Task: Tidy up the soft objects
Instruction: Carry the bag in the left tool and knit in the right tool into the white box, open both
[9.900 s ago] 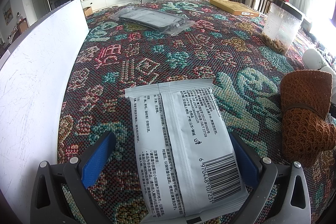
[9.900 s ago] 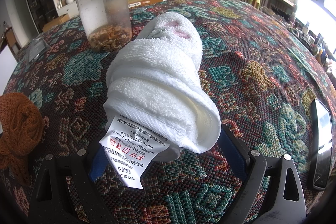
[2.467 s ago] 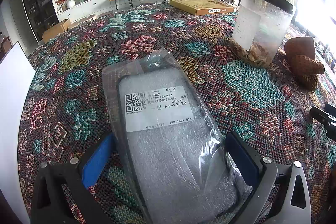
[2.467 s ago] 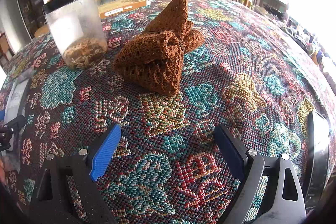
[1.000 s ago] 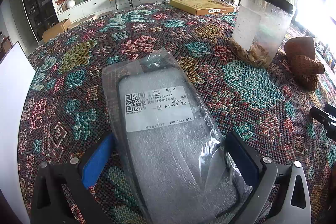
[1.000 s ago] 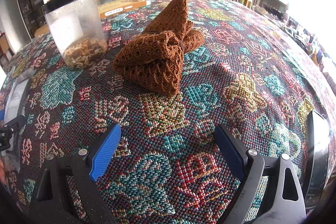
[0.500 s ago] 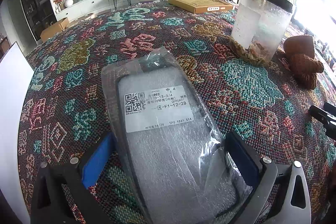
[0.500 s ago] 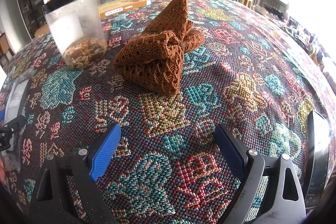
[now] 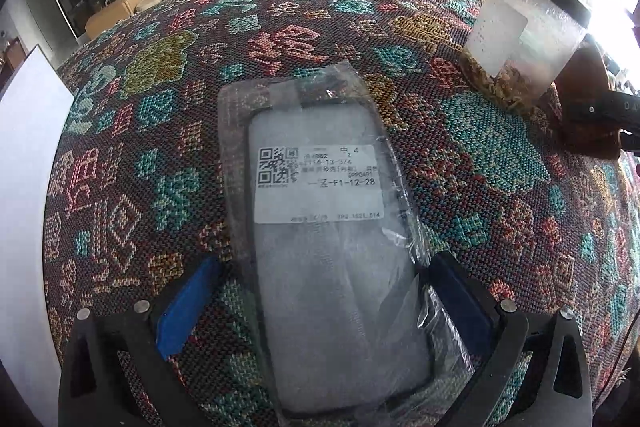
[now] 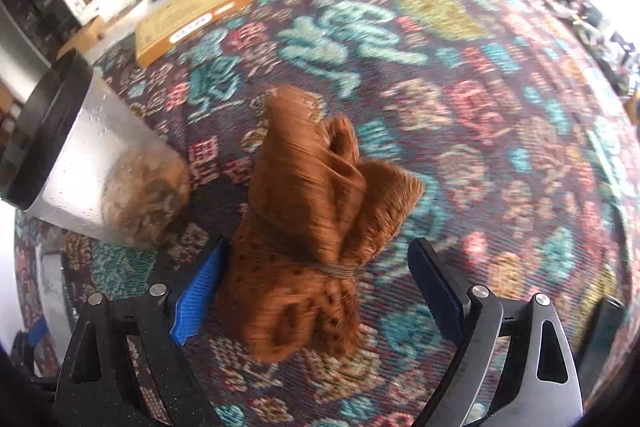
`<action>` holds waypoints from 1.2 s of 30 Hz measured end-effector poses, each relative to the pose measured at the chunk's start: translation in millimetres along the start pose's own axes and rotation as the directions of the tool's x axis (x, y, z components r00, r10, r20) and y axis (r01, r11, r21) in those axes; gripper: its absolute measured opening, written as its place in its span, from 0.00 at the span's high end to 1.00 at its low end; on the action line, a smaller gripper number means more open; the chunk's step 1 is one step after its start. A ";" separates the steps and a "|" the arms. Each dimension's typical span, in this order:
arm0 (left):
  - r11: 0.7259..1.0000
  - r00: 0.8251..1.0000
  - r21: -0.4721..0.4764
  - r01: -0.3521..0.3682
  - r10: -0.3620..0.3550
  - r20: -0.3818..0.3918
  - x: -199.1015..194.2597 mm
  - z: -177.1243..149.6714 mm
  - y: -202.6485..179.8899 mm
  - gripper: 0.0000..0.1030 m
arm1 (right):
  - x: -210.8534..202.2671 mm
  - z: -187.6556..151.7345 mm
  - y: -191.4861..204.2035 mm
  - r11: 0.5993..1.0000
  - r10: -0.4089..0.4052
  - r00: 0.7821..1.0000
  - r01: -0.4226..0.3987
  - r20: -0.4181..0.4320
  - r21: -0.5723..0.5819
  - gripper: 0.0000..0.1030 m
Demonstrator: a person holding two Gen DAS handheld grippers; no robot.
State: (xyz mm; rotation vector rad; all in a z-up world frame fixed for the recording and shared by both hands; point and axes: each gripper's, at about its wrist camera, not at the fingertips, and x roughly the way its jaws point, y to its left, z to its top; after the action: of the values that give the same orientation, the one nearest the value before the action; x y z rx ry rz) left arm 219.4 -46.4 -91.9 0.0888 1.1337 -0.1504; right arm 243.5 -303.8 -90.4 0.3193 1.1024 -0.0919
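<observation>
A brown knit bundle [image 10: 312, 227], tied with a band near its near end, lies on the patterned cloth of the desk [image 10: 500, 147]. It is framed by the right hand-held gripper [image 10: 312, 291], whose jaws are spread wide, the blue left pad just beside the knit and the right pad apart from it; nothing is gripped. The view is blurred. Left of the bundle a clear jar [image 10: 96, 163] with a dark lid is seen, and far behind it a flat cardboard box [image 10: 200, 15].

A bagged grey pouch [image 9: 320, 227] with a white label lies flat on the desk between the spread jaws of the left hand-held gripper [image 9: 320, 295], which is open too; contact with the pads cannot be judged. To its far right the jar [image 9: 528, 39] stands, with the bundle [image 9: 584, 107] beyond it. A white board [image 9: 24, 155] is seen at the left edge.
</observation>
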 end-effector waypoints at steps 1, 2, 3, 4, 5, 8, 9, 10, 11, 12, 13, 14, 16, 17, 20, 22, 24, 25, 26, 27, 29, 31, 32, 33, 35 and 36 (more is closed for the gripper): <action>1.000 1.000 0.005 -0.003 0.003 -0.002 1.4 1.8 -2.5 0.00 | 8.9 -3.1 3.7 1.000 0.007 1.000 -0.007 -0.026 0.003 0.13; 1.000 1.000 0.005 0.000 0.000 -0.005 2.9 4.0 -2.1 0.00 | 6.3 -4.2 10.9 0.998 -0.061 0.998 0.061 0.010 -0.023 0.26; 1.000 1.000 0.007 0.006 -0.006 -0.005 3.7 5.7 -0.8 0.00 | 2.8 -6.5 18.0 0.994 -0.098 0.994 0.100 0.043 -0.048 0.42; 1.000 1.000 0.013 0.015 -0.015 -0.001 3.8 7.0 0.4 0.03 | -2.2 -9.8 23.3 0.992 -0.112 0.991 0.116 0.078 -0.056 0.43; 1.000 1.000 0.019 0.020 -0.020 0.018 1.8 8.1 1.6 0.09 | -6.4 -13.1 26.2 0.989 -0.126 0.987 0.133 0.101 -0.062 0.44; 0.998 0.997 -0.009 0.063 -0.063 0.053 -5.8 13.0 11.2 0.22 | -23.2 -19.2 26.7 0.985 -0.139 0.974 0.155 0.180 -0.076 0.44; 0.994 0.993 -0.040 0.097 -0.094 0.069 -8.9 14.0 16.6 0.22 | -30.8 -18.6 23.7 0.984 -0.146 0.967 0.163 0.209 -0.069 0.44; 0.991 0.990 -0.065 0.116 -0.111 0.084 -12.4 15.3 20.7 0.22 | -38.8 -15.2 17.2 0.983 -0.155 0.959 0.173 0.237 -0.055 0.44; 0.988 0.987 -0.083 0.131 -0.123 0.101 -16.3 16.7 23.5 0.22 | -48.1 -13.1 13.0 0.983 -0.162 0.951 0.178 0.263 -0.037 0.44; 0.983 0.982 -0.097 0.156 -0.143 0.124 -22.1 18.9 26.1 0.22 | -54.8 -10.7 9.2 0.984 -0.165 0.945 0.177 0.282 -0.018 0.44; 0.978 0.976 -0.106 0.178 -0.162 0.144 -28.0 20.9 27.3 0.22 | -59.9 -5.0 6.8 0.985 -0.165 0.942 0.174 0.291 -0.006 0.44; 0.975 0.971 -0.110 0.194 -0.175 0.163 -35.5 24.5 27.7 0.22 | -64.5 -0.1 5.0 0.985 -0.162 0.942 0.171 0.293 -0.004 0.44; 0.972 0.962 -0.103 0.210 -0.187 0.198 -51.5 32.3 27.7 0.22 | -77.0 8.4 5.2 0.987 -0.149 0.939 0.162 0.309 -0.016 0.44; 0.970 0.956 -0.100 0.221 -0.195 0.219 -61.0 37.7 27.1 0.22 | -85.2 12.4 6.3 0.987 -0.144 0.934 0.161 0.328 -0.025 0.44; 0.956 0.929 -0.111 0.271 -0.230 0.289 -93.6 52.2 33.5 0.22 | -112.6 25.9 15.7 0.989 -0.097 0.919 0.132 0.383 -0.066 0.45; 0.943 0.909 -0.122 0.310 -0.256 0.329 -117.4 56.8 42.9 0.22 | -133.1 30.1 31.0 0.987 -0.052 0.913 0.109 0.404 -0.120 0.45; 0.933 0.892 -0.121 0.338 -0.277 0.359 -141.6 56.6 55.0 0.22 | -157.2 24.8 55.5 0.979 -0.008 0.907 0.093 0.420 -0.182 0.45; 0.932 0.885 -0.118 0.343 -0.279 0.372 -154.2 52.5 61.6 0.22 | -169.2 18.9 71.6 0.973 0.024 0.906 0.075 0.422 -0.218 0.45; 0.933 0.881 -0.114 0.341 -0.275 0.385 -167.4 48.0 70.0 0.22 | -178.7 13.0 87.4 0.965 0.063 0.907 0.051 0.416 -0.258 0.46; 0.936 0.878 -0.112 0.335 -0.267 0.397 -180.8 40.8 81.1 0.22 | -187.8 4.4 107.5 0.954 0.101 0.909 0.027 0.405 -0.299 0.46; 0.945 0.880 -0.115 0.305 -0.234 0.413 -206.8 20.4 108.9 0.22 | -204.8 -20.0 152.4 0.922 0.191 0.911 -0.039 0.366 -0.385 0.46; 0.957 0.892 -0.140 0.253 -0.175 0.418 -228.7 -4.7 144.1 0.22 | -218.0 -51.5 200.0 0.875 0.287 0.905 -0.113 0.315 -0.471 0.46; 0.962 0.899 -0.157 0.224 -0.142 0.415 -237.0 -17.8 162.3 0.22 | -224.3 -68.5 226.4 0.844 0.337 0.897 -0.155 0.285 -0.513 0.46; 0.966 0.908 -0.180 0.188 -0.101 0.406 -243.8 -31.3 181.8 0.22 | -228.3 -84.9 249.8 0.815 0.381 0.889 -0.193 0.254 -0.547 0.46; 0.968 0.924 -0.230 0.100 -0.004 0.383 -251.9 -55.9 220.6 0.22 | -235.1 -116.7 296.9 0.750 0.465 0.867 -0.279 0.178 -0.600 0.46; 0.967 0.929 -0.251 0.051 0.046 0.367 -254.3 -67.7 238.8 0.22 | -236.8 -130.9 317.7 0.718 0.499 0.856 -0.321 0.135 -0.618 0.46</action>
State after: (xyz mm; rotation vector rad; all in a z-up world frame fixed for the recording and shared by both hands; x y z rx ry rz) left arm 92.7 218.0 108.8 -0.1677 0.7662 -0.0181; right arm 96.7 17.3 132.1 -0.0088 0.6877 0.5863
